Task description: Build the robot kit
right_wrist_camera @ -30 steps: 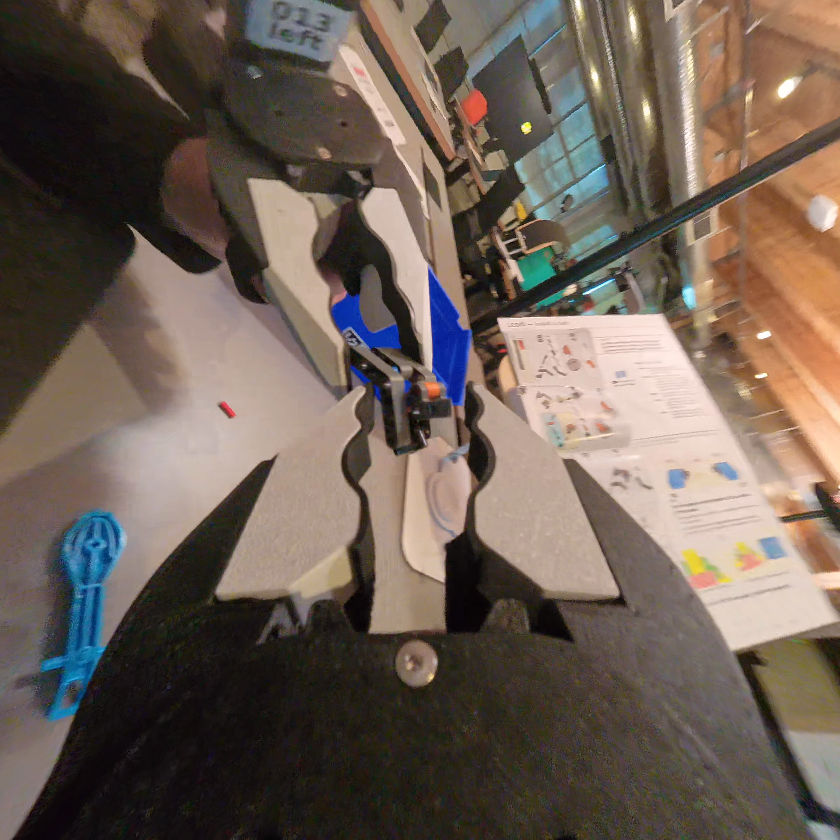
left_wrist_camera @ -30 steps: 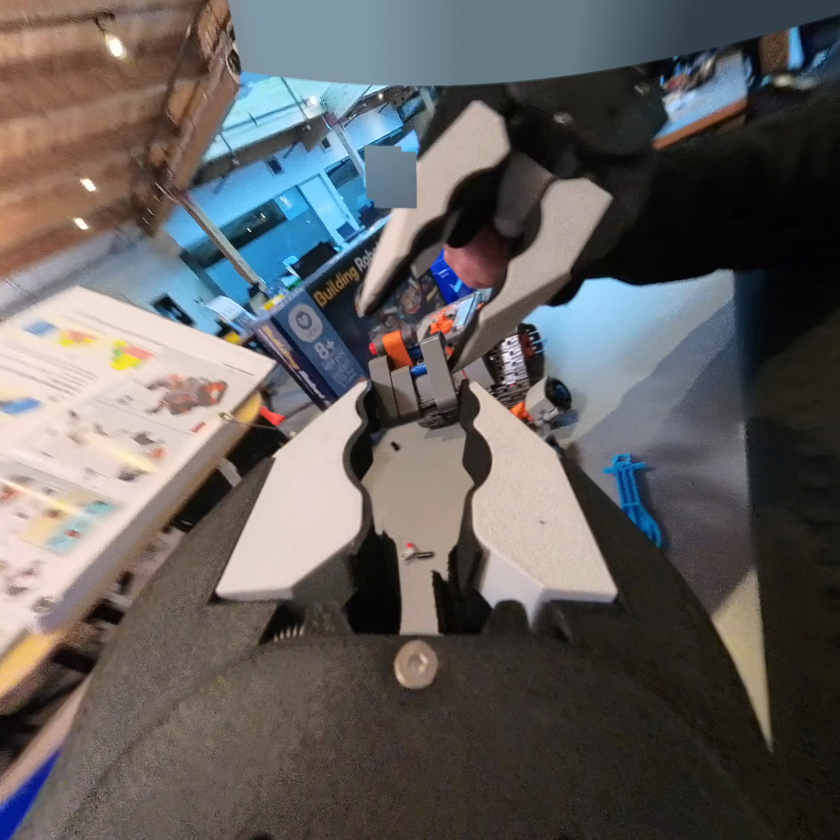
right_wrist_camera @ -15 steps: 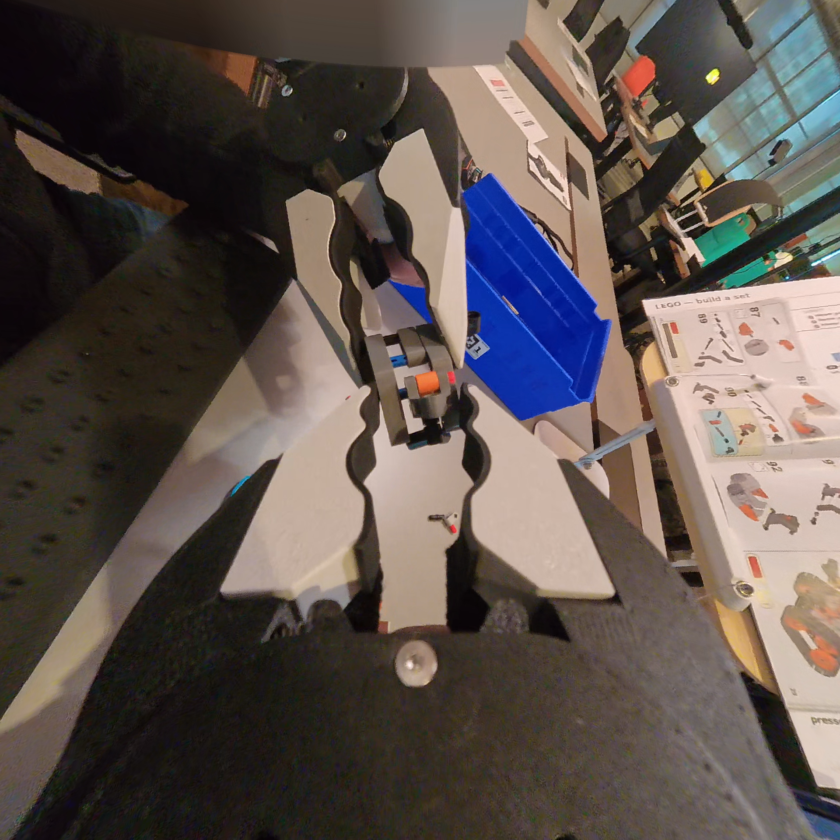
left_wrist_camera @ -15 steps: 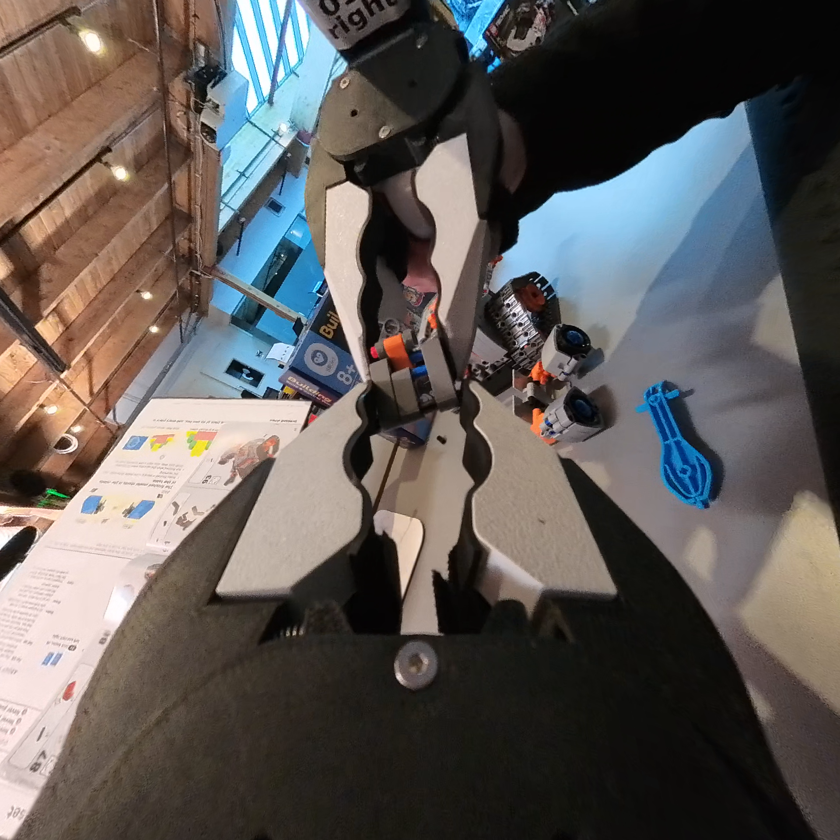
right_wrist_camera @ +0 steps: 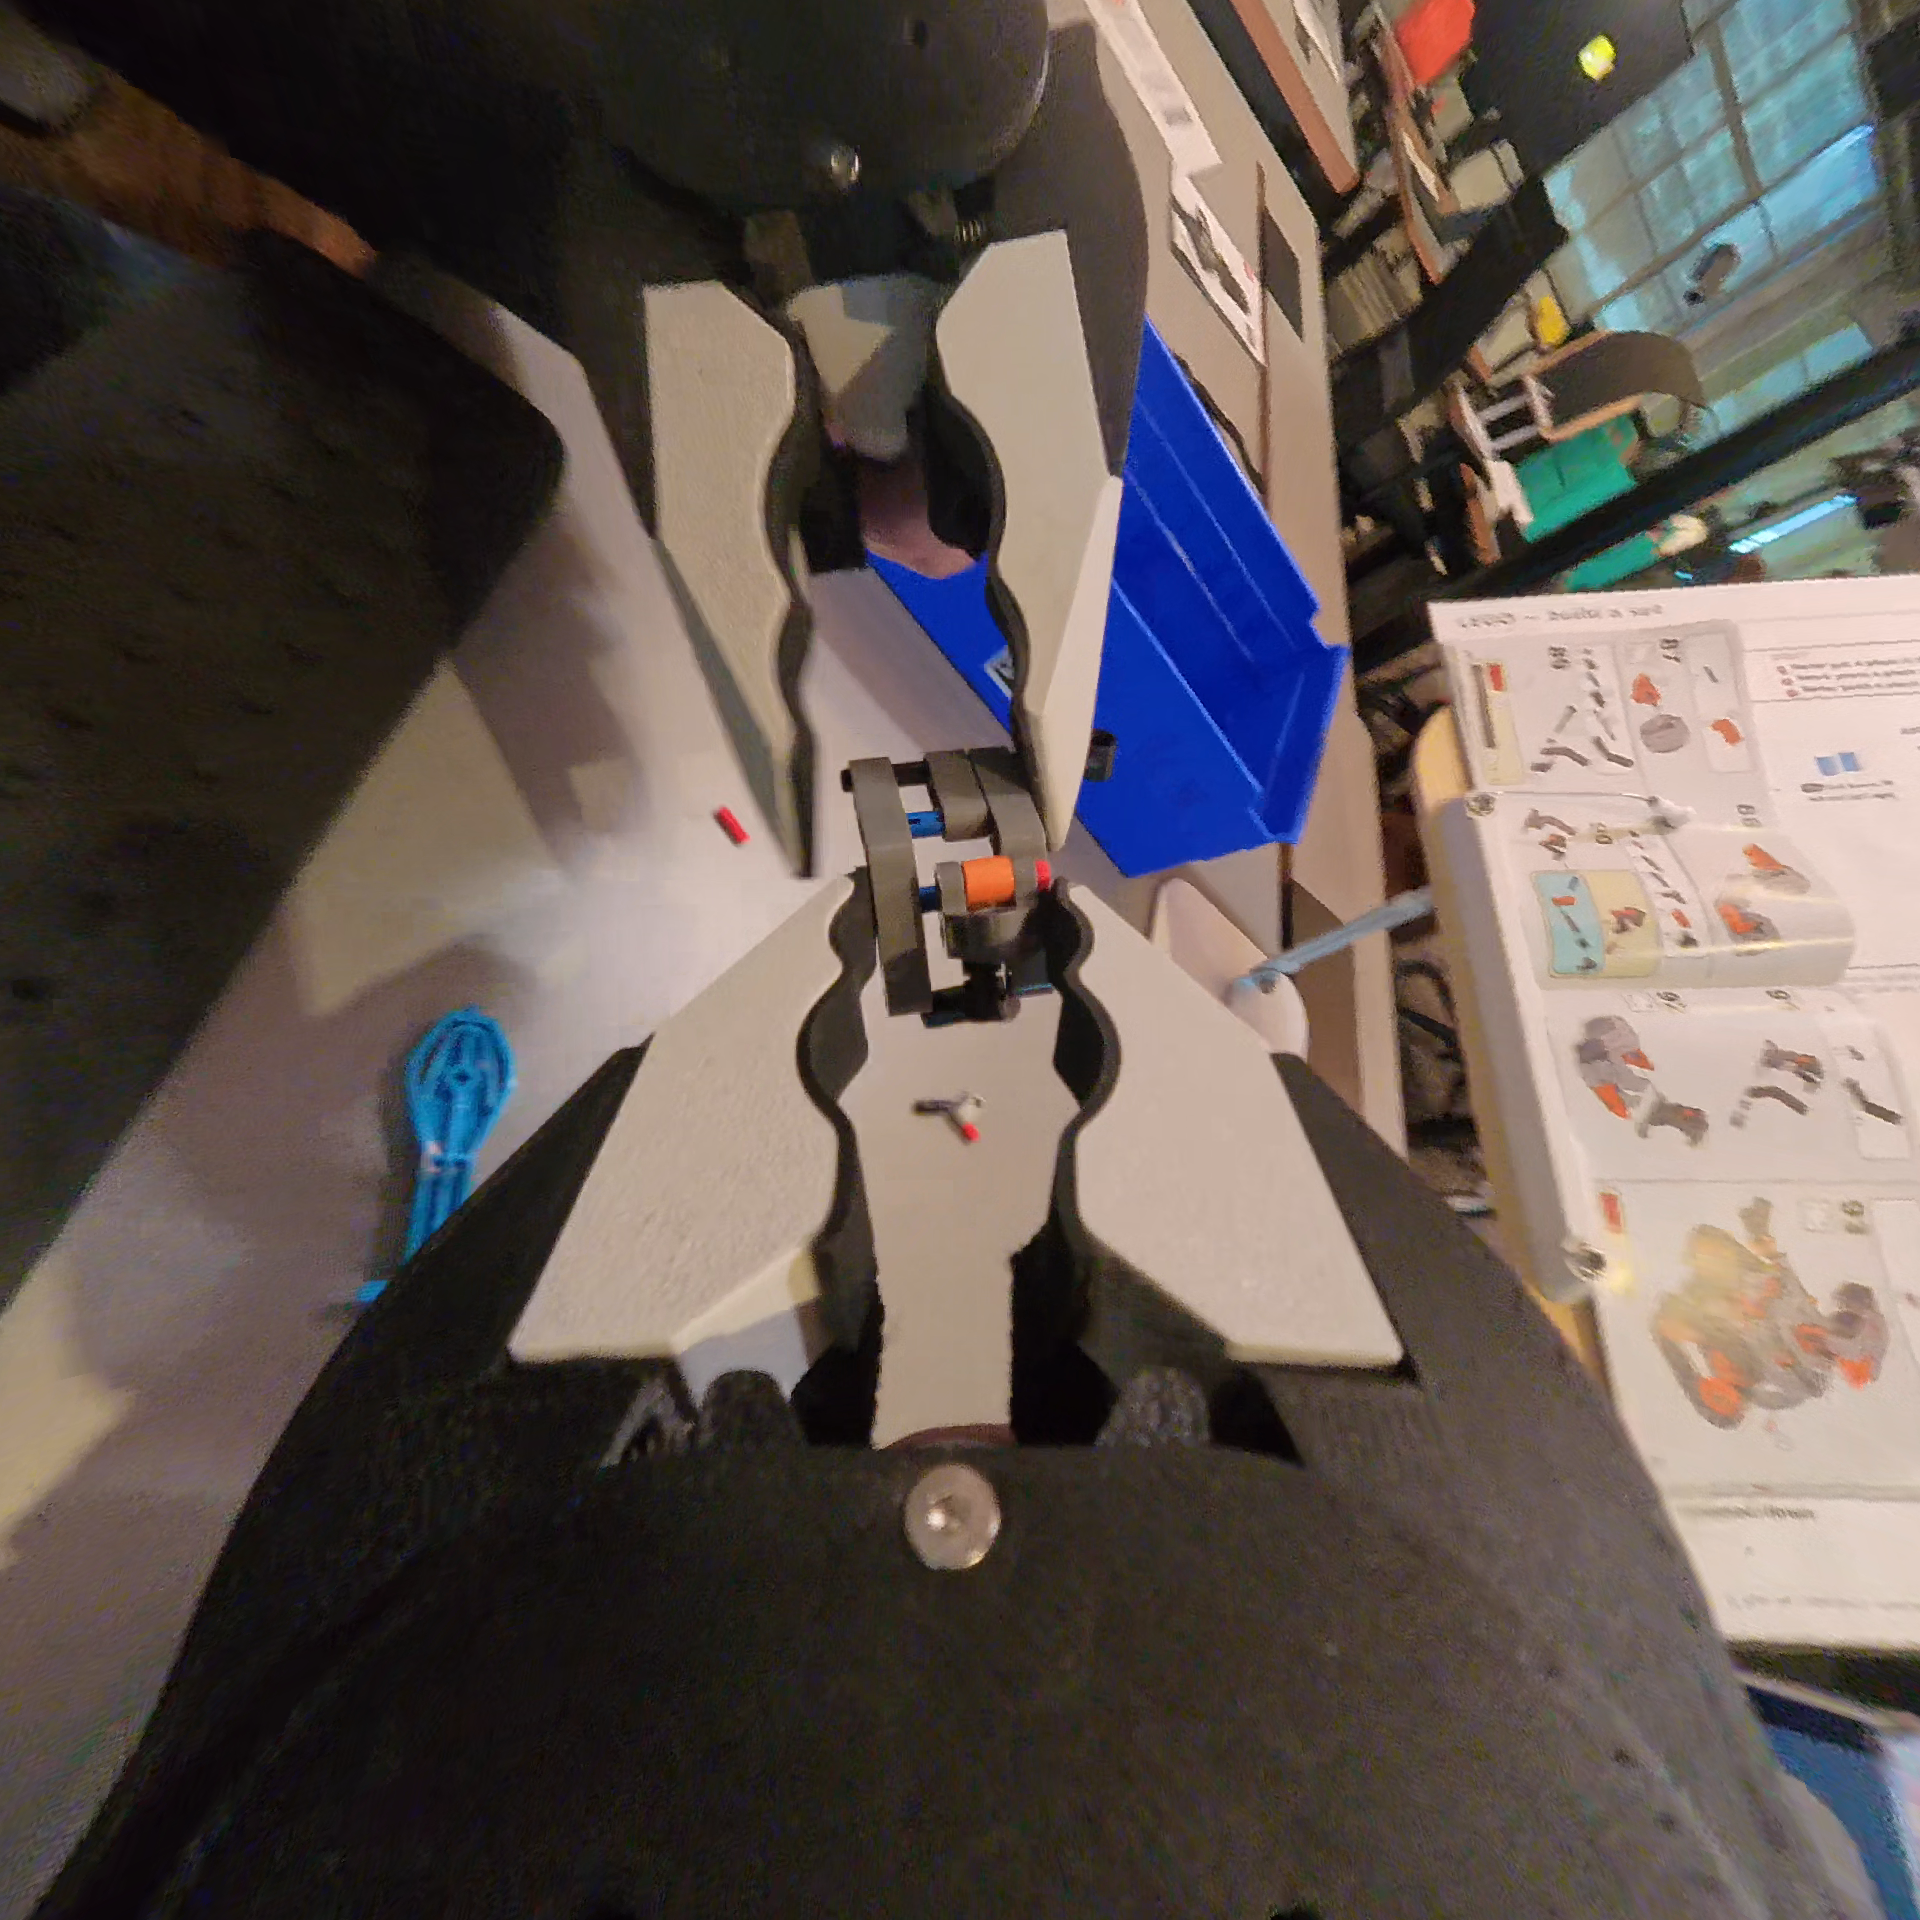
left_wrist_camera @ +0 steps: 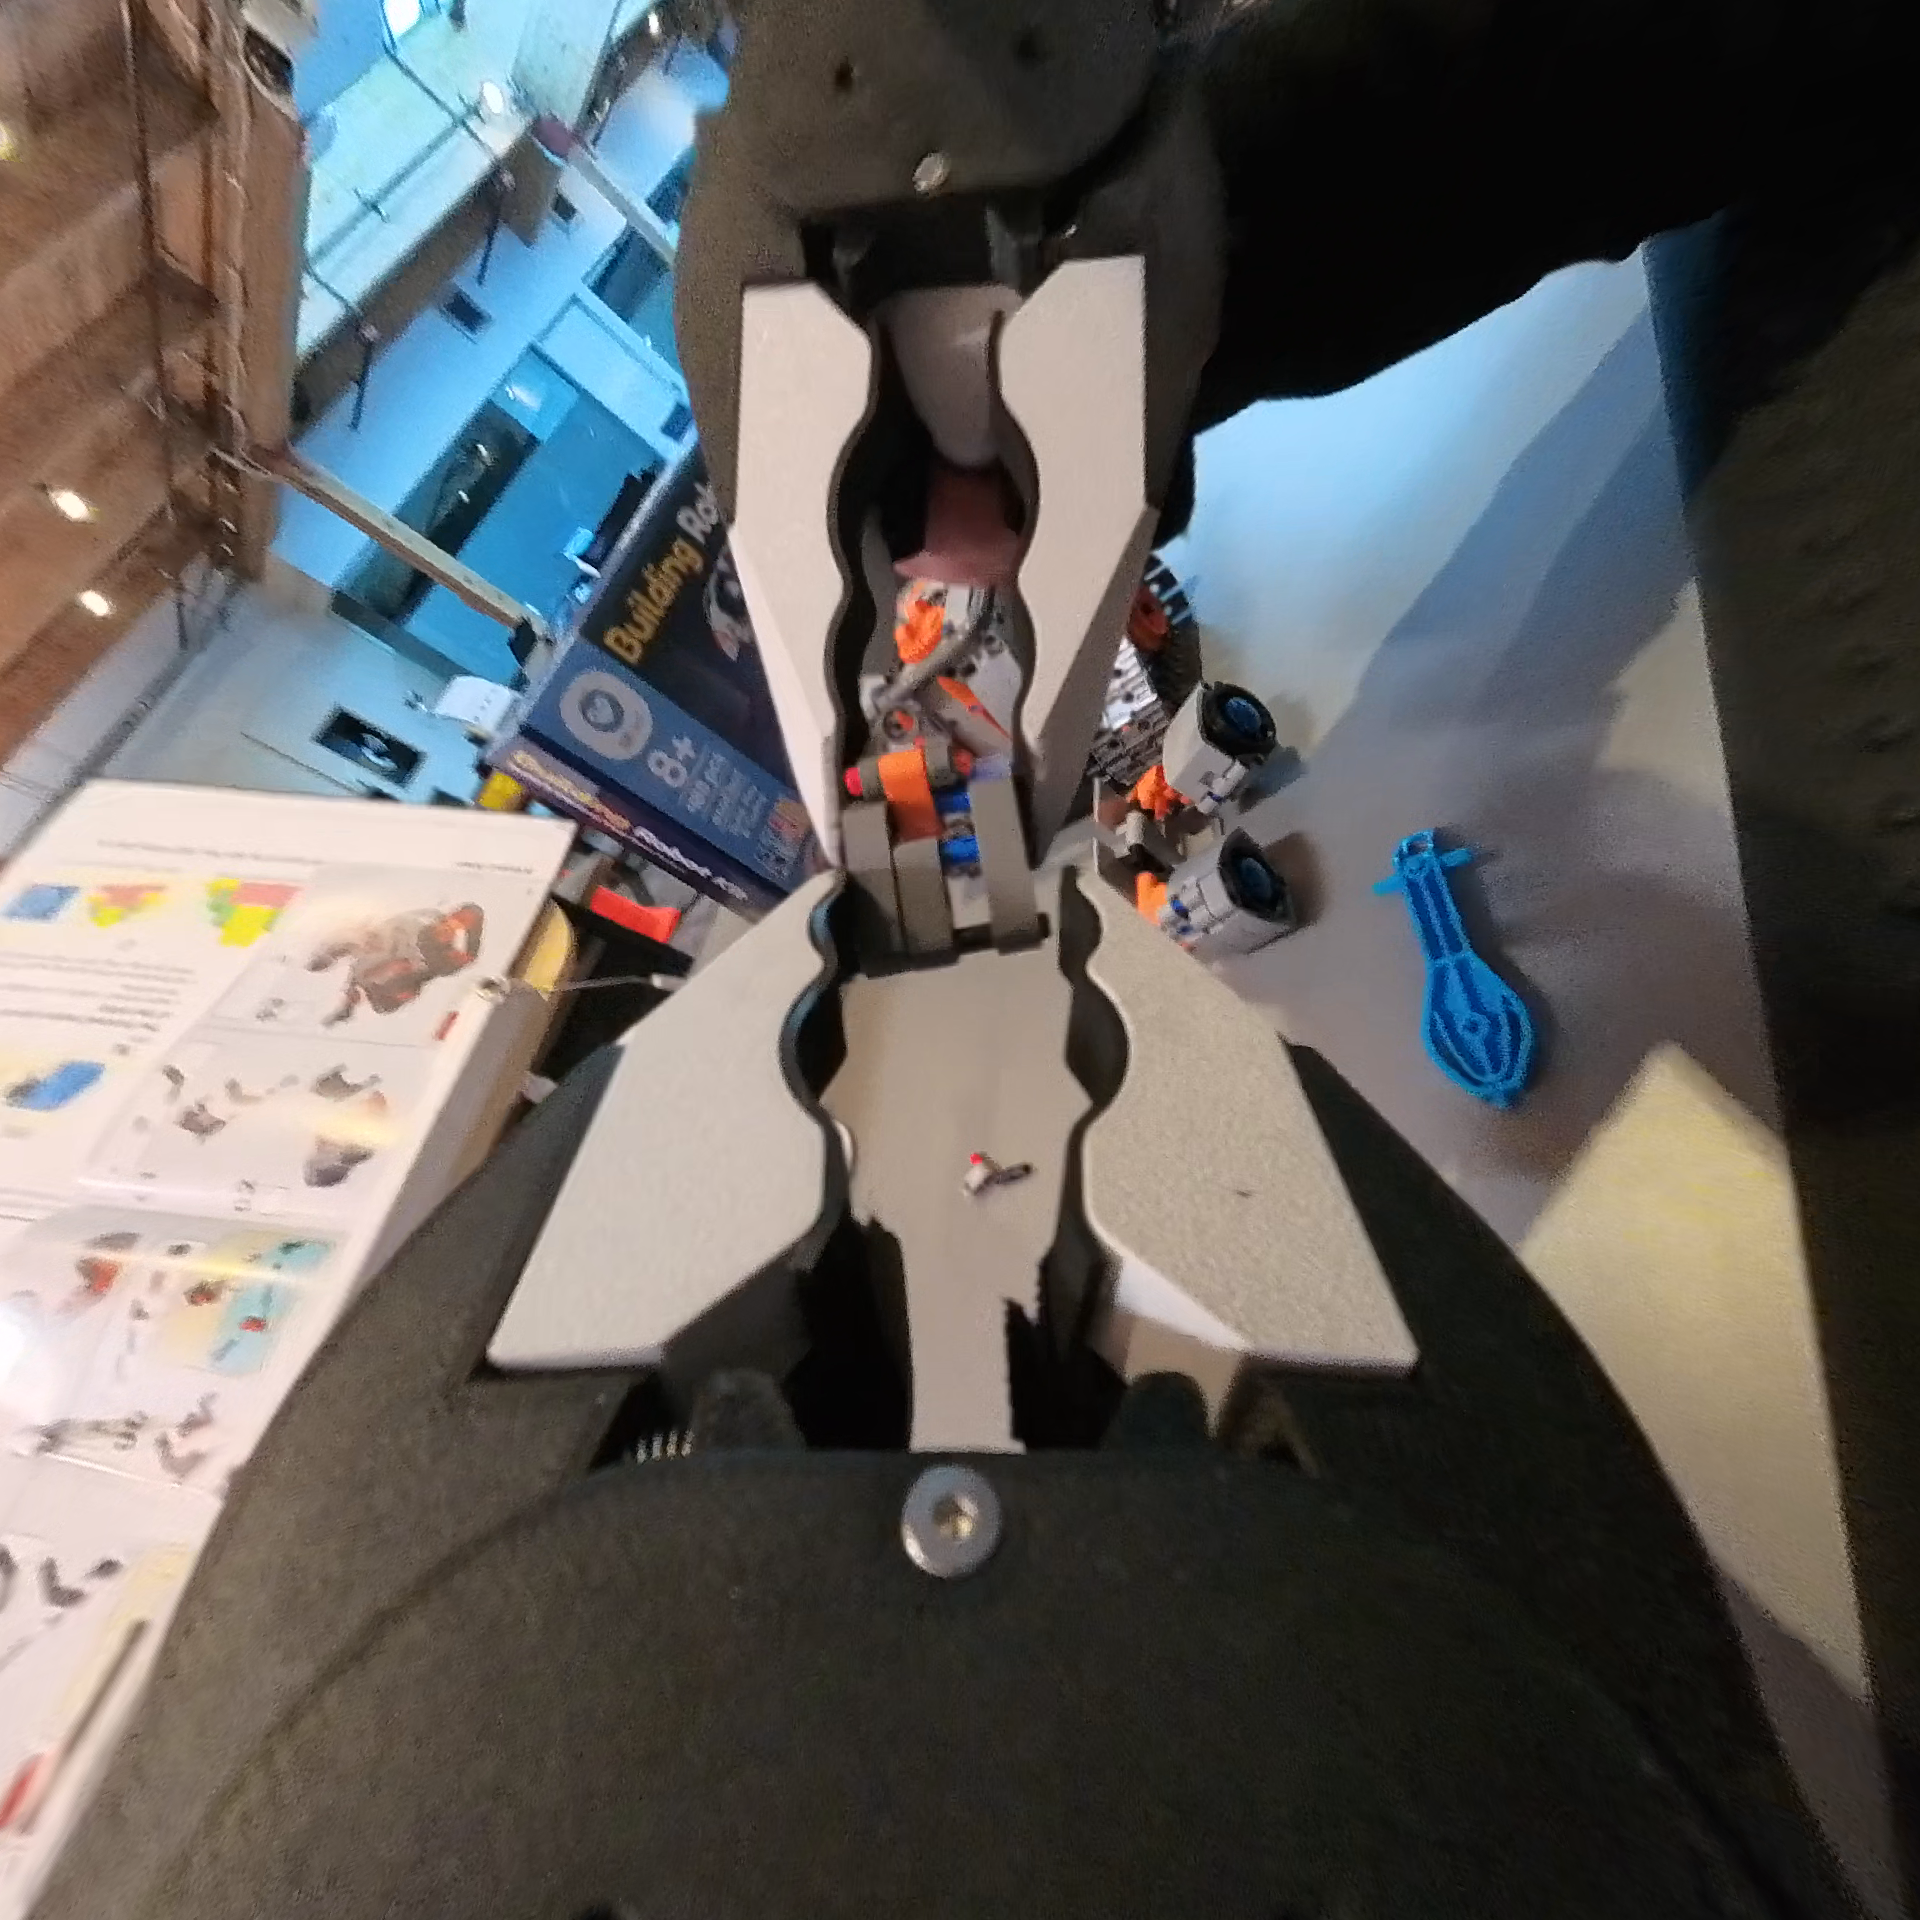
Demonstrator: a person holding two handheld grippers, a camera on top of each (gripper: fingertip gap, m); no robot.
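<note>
A small grey brick assembly with an orange bush and blue pins hangs above the grey table, held between both grippers, which meet tip to tip. My left gripper is shut on its lower end. My right gripper comes in from the top of that view and grips the upper end by the orange bush. In the right wrist view the right gripper is shut on the assembly, and the left gripper closes on it from above. A person's dark sleeves are behind each gripper.
On the table lie a blue separator tool, a tiny loose pin piece and a partly built grey-and-orange model. A blue bin, a red pin and an instruction sheet also show. Less than 4 cm separates the two grippers' tips. The tiny loose pin piece is about 20 cm from both grippers' fingertips.
Both grippers have kept hold of the assembly and turned together, so that they now face each other in a straight line. The background has swung round in both views.
</note>
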